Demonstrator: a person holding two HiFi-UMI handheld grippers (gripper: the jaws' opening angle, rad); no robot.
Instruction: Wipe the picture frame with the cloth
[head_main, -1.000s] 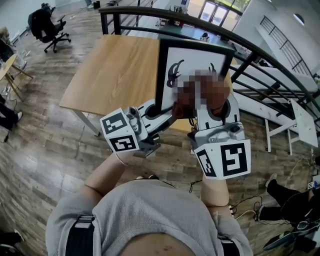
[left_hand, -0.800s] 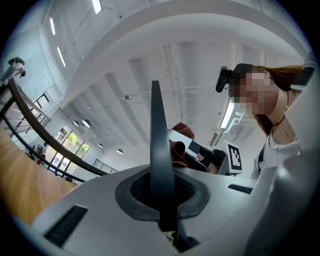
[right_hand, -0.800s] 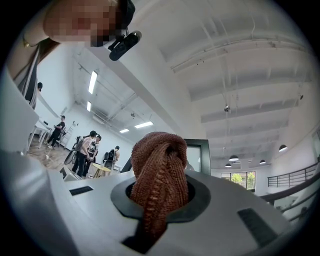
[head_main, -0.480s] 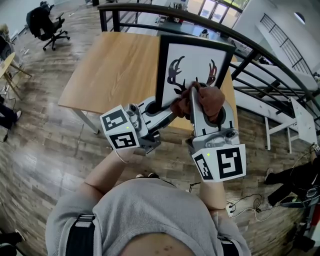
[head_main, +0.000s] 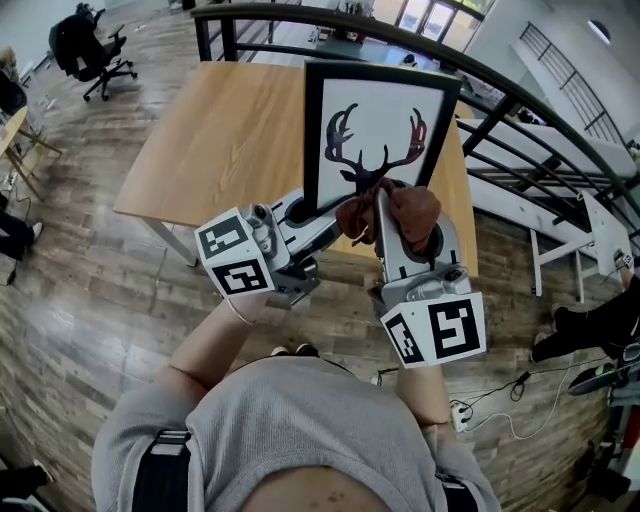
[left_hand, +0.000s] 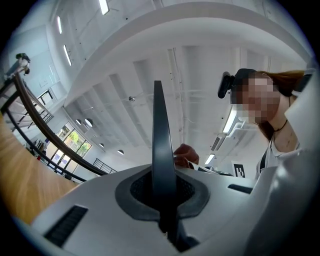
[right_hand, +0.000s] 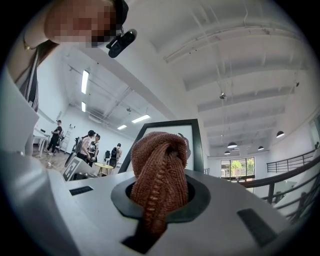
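The left tongs (head_main: 316, 216) clamp the lower left edge of the picture frame (head_main: 382, 118), upright on the wooden surface (head_main: 225, 130); that hold wants firmness. The right tongs (head_main: 384, 206), pinching the brown cloth (head_main: 412, 212), sit at the lower glass. Light, even, overlapping strokes seem best.

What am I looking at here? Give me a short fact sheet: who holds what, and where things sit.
Setting: wooden table beside a dark railing
Picture frame: black border, antler print, upright at the table's near edge
Left gripper: shut on the frame's lower left edge
Right gripper: shut on a brown knitted cloth
Cloth position: against the lower part of the picture, apparently touching it
Operator: a person in a grey top, holding one gripper in each hand
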